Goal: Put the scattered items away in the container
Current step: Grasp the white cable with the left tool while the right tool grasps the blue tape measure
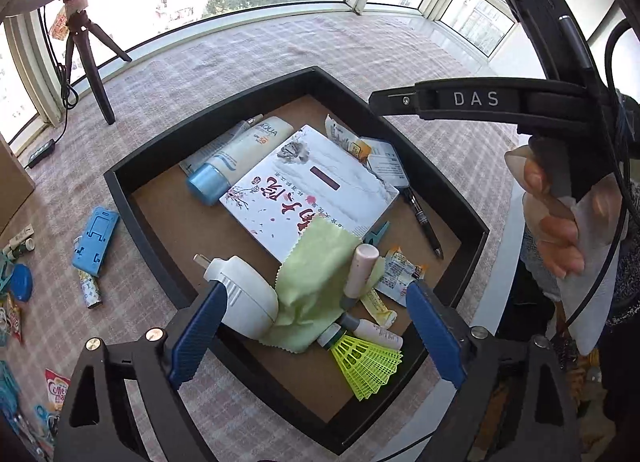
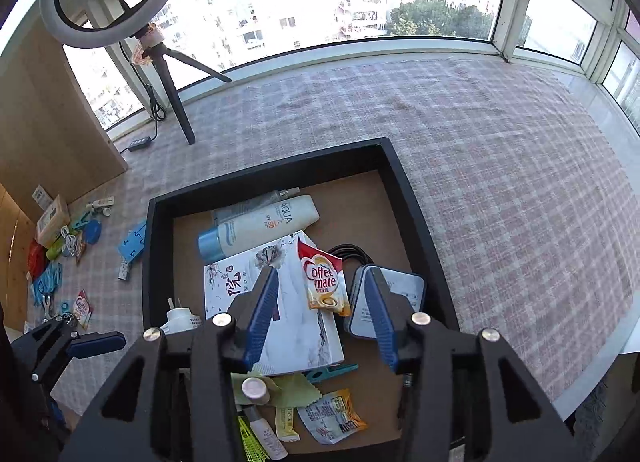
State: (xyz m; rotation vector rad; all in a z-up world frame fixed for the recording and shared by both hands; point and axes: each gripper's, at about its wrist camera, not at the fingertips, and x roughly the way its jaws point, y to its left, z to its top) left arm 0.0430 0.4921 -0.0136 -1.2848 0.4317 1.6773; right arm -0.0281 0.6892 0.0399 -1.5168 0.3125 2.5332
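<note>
Container [image 1: 120, 178] part-filled | left gripper [image 1: 316, 326] wide open, empty | right gripper [image 2: 322, 312] apparently part-open, empty

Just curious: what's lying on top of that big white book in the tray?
A coffee creamer packet rests on the book; a green cloth covers one corner, hiding whatever lies beneath.

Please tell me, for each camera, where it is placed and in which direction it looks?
Left wrist: sits on the left tool, looks steeply down into the black-walled tray with brown floor; shows its open blue fingers, a hand and the right tool's side.
Right wrist: sits on the right tool, looks down into the tray's right part; shows its blue fingers, left tool at lower left.
Shared: tray, white sunscreen tube, white printed box.
</note>
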